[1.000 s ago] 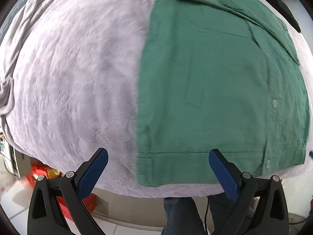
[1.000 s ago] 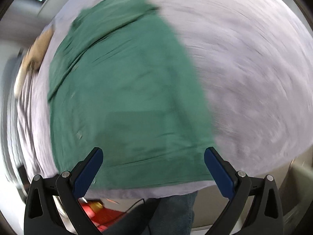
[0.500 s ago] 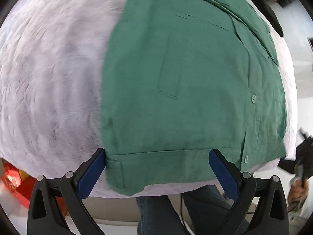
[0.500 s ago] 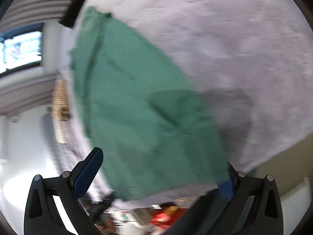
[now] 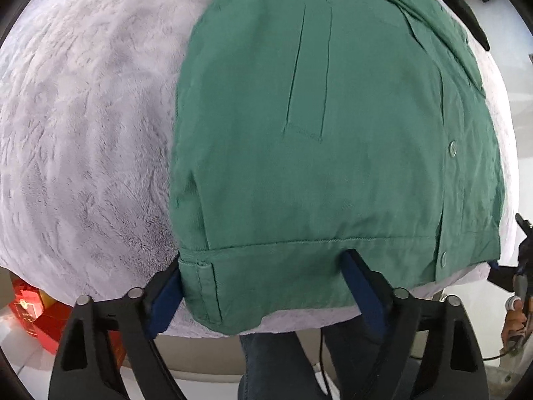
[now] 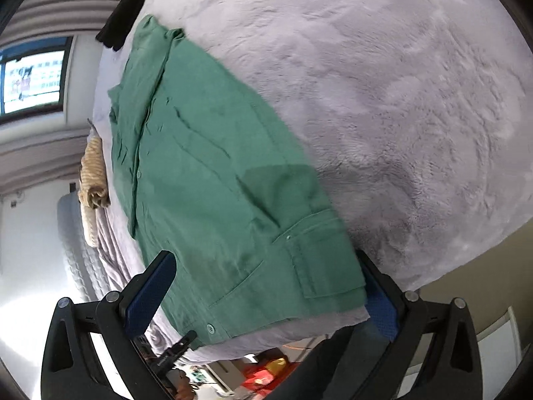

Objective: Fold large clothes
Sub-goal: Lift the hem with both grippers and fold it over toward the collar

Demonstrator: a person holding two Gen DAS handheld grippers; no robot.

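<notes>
A green button-up shirt (image 5: 333, 133) lies folded lengthwise on a lilac plush blanket (image 5: 83, 133), hem toward me. My left gripper (image 5: 263, 291) points down over the hem's left corner. Its jaws are closing, with the hem cloth lying flat between the blue pads (image 5: 363, 286), not pinched. In the right wrist view the shirt (image 6: 216, 173) runs away diagonally. My right gripper (image 6: 265, 296) stands open astride the hem's other corner, by a cuff-like flap (image 6: 319, 256). Its right fingertip is partly hidden behind the cloth edge.
The bed's near edge runs just under both grippers. A person's dark trouser legs (image 5: 276, 360) stand against it. A red box (image 5: 30, 313) sits on the floor at left. A tan rolled cloth (image 6: 93, 173) and a black garment (image 6: 123, 10) lie beyond the shirt.
My left gripper has sunk onto the hem's left corner and its jaws have narrowed. My right gripper has rolled and dropped to the hem's other corner.
</notes>
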